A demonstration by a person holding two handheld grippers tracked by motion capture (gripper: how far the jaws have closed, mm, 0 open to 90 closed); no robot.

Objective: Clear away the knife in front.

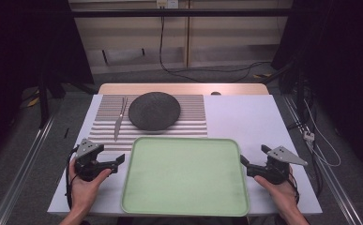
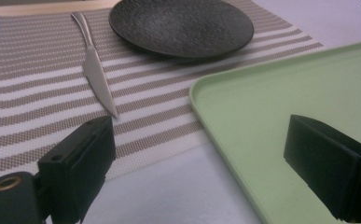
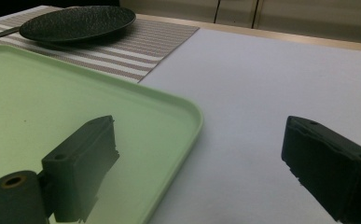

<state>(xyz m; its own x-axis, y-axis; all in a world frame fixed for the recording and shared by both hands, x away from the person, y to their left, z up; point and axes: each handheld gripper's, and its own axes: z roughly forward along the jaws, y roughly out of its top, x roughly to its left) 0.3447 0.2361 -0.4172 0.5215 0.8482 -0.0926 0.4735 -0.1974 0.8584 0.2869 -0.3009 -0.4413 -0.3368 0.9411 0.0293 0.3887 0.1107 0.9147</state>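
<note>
A white-topped table with a pale wooden far edge (image 1: pixel 184 87) stands on grey carpeted floor (image 1: pixel 10 154) before beige wall panels (image 1: pixel 179 33) (black cables (image 1: pixel 207 70) trail there), dim-lit sides.

Right tool (image 3: pixel 199 163) low over table (image 3: pixel 271 93), jaws wide apart, nothing between. Left jaw over green tray (image 3: pixel 52 102) corner, right jaw over bare table. Dark plate (image 3: pixel 78 22) on striped mat (image 3: pixel 141 46), far left.

Bare-forearmed person with two black handheld grippers: left gripper (image 1: pixel 121 159) and right gripper (image 1: pixel 243 161), each topped by a grey three-cornered plate, block-shaped jaws, black cables trailing at lower frame.
</note>
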